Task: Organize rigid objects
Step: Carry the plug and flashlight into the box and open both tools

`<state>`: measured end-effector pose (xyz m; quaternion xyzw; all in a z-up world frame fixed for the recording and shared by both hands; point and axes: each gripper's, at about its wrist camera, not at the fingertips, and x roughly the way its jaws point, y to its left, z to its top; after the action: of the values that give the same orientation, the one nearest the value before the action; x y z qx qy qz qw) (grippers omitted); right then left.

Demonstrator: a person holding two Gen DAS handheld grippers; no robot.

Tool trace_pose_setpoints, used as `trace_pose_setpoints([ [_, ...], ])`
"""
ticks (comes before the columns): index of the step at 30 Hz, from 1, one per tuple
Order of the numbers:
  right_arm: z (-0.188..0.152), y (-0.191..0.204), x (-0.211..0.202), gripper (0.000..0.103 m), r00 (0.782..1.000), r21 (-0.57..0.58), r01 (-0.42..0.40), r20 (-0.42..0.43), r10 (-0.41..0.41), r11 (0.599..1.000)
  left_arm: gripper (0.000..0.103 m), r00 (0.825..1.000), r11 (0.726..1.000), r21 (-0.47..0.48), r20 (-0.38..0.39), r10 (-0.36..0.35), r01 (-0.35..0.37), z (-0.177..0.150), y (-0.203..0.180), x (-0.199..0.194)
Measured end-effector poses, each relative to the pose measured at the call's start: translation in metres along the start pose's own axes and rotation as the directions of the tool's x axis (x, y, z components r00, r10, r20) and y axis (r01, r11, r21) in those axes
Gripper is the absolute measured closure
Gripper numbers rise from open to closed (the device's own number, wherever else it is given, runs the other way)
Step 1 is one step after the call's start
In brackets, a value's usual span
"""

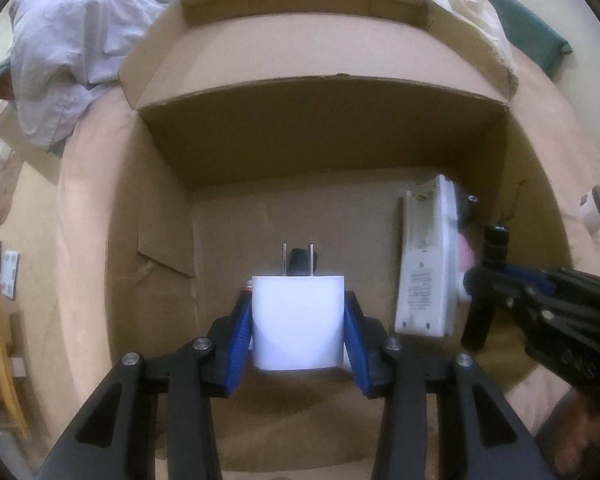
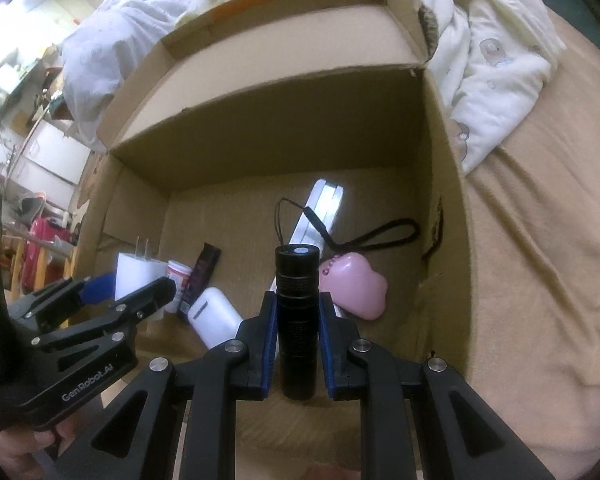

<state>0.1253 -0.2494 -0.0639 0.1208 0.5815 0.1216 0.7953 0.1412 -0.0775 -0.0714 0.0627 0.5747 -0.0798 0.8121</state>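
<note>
1. The white rectangular wall charger sat between the blue pads of the left gripper, which was closed on its two side faces. Its long axis ran along the fingers, the two metal prongs pointing away from the camera, down into the open brown cardboard box.
2. The black ribbed cylindrical flashlight was clamped in the right gripper, jaws nearly together. Its long axis lay along the fingers, the round end face pointing forward toward the box floor; its black wrist cord trailed beyond.
3. On the box floor lay a pink cloud-shaped plastic case, a white flat oblong device, a white rounded case and a small white-and-red jar.
4. The box rested on a tan bedsheet beside crumpled pale bedding.
</note>
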Motion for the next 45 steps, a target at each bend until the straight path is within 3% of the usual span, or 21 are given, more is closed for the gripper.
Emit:
trace_pose_setpoints([
  [9,0.003,-0.001,0.001,0.082,1.0,0.012,-0.02,-0.015,0.021,1.0,0.064,1.0,1.0,0.021,0.004,0.023,-0.023,-0.001,-0.002,0.003],
  [12,0.003,0.006,-0.007,0.081,0.999,-0.018,-0.04,0.033,0.041,0.999,0.063,0.999,0.999,0.03,0.018,0.027,-0.027,-0.001,-0.006,-0.001],
  [14,0.005,0.008,-0.015,0.076,0.995,-0.024,-0.064,0.069,0.066,0.998,0.046,0.999,0.999,0.029,0.024,0.03,-0.031,0.0,-0.007,-0.004],
  [15,0.006,0.008,-0.018,0.071,0.993,-0.021,-0.075,0.084,0.077,0.997,0.04,0.999,0.999,0.024,0.03,0.029,-0.03,0.0,-0.007,-0.006],
  [17,0.008,0.006,-0.026,0.019,0.989,-0.009,-0.078,0.126,0.079,0.997,0.023,0.999,1.0,0.013,0.043,0.028,-0.029,0.001,-0.005,-0.012],
  [18,0.009,0.004,-0.031,0.014,0.985,0.002,-0.084,0.151,0.083,0.996,0.021,0.999,1.0,0.008,0.048,0.023,-0.023,0.002,-0.005,-0.014],
  [21,0.01,-0.004,-0.039,0.013,0.975,0.036,-0.118,0.193,0.109,0.992,0.014,0.998,1.0,-0.018,0.066,0.024,-0.023,0.005,-0.003,-0.022],
  [28,0.01,-0.016,-0.037,0.013,0.977,0.101,-0.133,0.179,0.114,0.986,0.014,0.997,0.995,-0.094,0.072,0.022,-0.015,0.007,0.011,-0.024],
  [34,0.01,-0.015,-0.037,0.013,0.978,0.097,-0.131,0.174,0.113,0.987,0.014,0.996,0.994,-0.104,0.079,0.039,-0.031,0.009,0.015,-0.026],
  [39,0.01,-0.015,-0.041,0.013,0.979,0.089,-0.11,0.182,0.092,0.99,0.014,0.989,0.989,-0.142,0.138,0.059,-0.039,0.01,0.026,-0.045],
  [45,0.011,-0.022,-0.047,0.013,0.975,0.12,-0.128,0.198,0.103,0.984,0.014,0.989,0.984,-0.169,0.132,0.072,-0.05,0.01,0.042,-0.061],
])
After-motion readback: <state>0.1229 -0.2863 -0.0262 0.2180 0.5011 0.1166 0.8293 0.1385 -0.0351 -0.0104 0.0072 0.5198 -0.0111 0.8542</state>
